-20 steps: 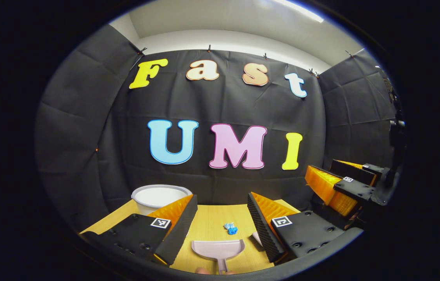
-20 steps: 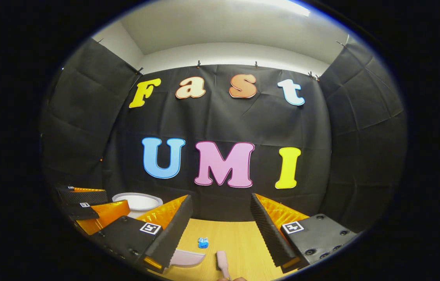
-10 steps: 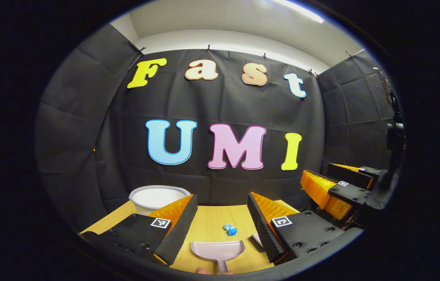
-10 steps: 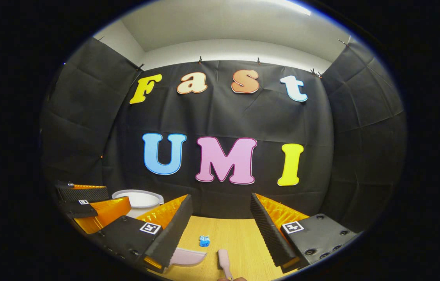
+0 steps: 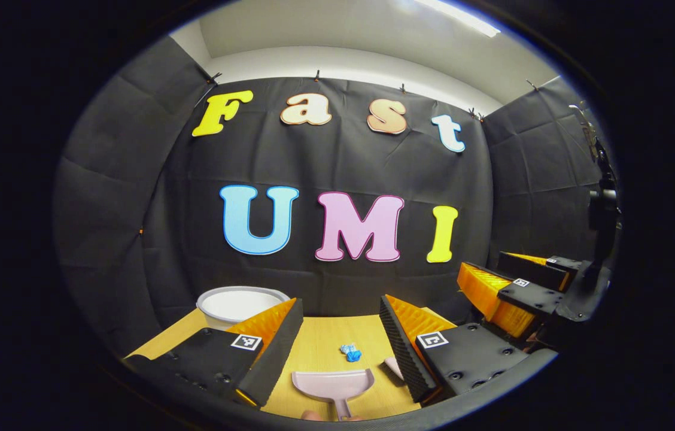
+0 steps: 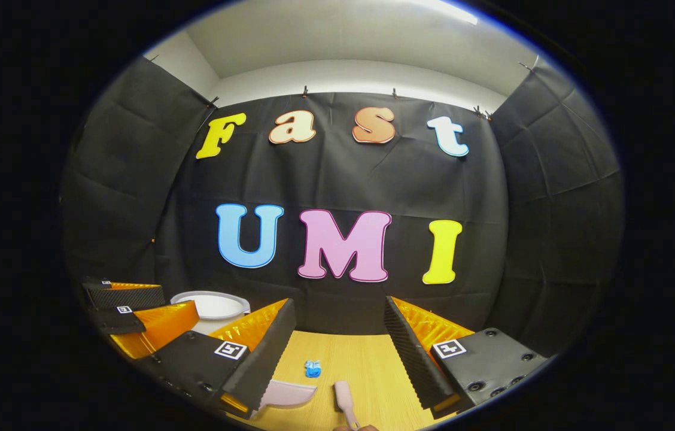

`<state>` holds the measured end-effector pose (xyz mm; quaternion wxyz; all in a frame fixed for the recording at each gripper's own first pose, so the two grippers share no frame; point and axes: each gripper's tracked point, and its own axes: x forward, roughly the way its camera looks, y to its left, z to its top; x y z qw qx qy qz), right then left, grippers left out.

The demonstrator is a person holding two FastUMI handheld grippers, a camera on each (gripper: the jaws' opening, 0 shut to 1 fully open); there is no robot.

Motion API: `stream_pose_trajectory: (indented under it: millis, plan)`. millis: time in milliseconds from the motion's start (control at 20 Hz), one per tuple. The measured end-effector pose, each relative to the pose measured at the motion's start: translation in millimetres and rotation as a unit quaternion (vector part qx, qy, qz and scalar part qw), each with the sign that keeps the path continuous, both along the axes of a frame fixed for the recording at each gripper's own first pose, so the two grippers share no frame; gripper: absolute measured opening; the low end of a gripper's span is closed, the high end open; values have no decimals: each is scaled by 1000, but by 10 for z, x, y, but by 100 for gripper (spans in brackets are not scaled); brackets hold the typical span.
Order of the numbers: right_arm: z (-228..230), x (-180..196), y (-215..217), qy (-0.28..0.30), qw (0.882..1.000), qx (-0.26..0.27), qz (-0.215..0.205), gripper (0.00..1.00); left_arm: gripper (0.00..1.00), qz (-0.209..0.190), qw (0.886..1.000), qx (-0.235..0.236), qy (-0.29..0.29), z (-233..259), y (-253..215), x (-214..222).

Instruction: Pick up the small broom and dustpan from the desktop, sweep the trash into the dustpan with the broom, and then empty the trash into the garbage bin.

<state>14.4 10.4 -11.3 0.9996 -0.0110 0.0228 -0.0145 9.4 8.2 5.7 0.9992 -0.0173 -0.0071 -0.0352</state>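
Note:
A pink dustpan (image 5: 333,386) lies on the wooden desktop (image 5: 319,338) just below and between my left gripper's fingers, its handle toward me. A small blue crumpled piece of trash (image 5: 349,353) lies just beyond it. My left gripper (image 5: 340,305) is open and holds nothing. In the right gripper view, the pink broom (image 6: 344,402) lies low between my fingers, with the dustpan (image 6: 286,394) to its left and the trash (image 6: 312,368) ahead. My right gripper (image 6: 338,302) is open and empty above them.
A white garbage bin (image 5: 242,303) stands at the desktop's far left against the black cloth wall. In the left gripper view, the right gripper (image 5: 517,287) hovers off to the right. In the right gripper view, the left gripper (image 6: 128,311) is at the left.
Both grippers drifted only slightly. The right gripper view tipped a little downward, so more of the broom shows. Nothing was grasped and nothing on the desktop moved.

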Motion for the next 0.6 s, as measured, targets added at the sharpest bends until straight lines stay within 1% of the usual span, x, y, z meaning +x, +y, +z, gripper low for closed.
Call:
stream_pose_trajectory:
  millis: [50, 150, 200, 250, 300, 350, 450, 500, 600]
  plan:
    - [21, -21, 20, -2, 1000, -3, 0, 96, 75, -4, 1000, -5, -2, 14, 17, -24]
    - [90, -59, 35, -9, 1000, -10, -4, 96, 76, -14, 1000, -11, -3, 6, 38, -83]
    - [121, -97, 38, -13, 1000, -10, -9, 96, 76, -33, 999, -13, 3, -23, -12, -129]
    - [160, -138, 37, -16, 1000, -10, -15, 94, 77, -48, 999, -17, 6, -62, -54, -210]
    - [176, -183, 21, -16, 999, -14, -24, 94, 75, -52, 998, -24, 4, -63, -39, -283]
    - [187, -238, -2, -15, 999, -23, -34, 93, 77, -52, 998, -30, 1, -67, 9, -350]
    - [206, -330, -11, -13, 998, -42, -45, 94, 76, -50, 998, -34, -1, -99, 54, -463]
    - [199, -366, 15, -9, 998, -42, -47, 94, 77, -43, 999, -30, 0, -111, 85, -481]
    - [153, -453, 54, 5, 999, -24, -43, 94, 77, -27, 999, -23, -1, -124, 174, -505]
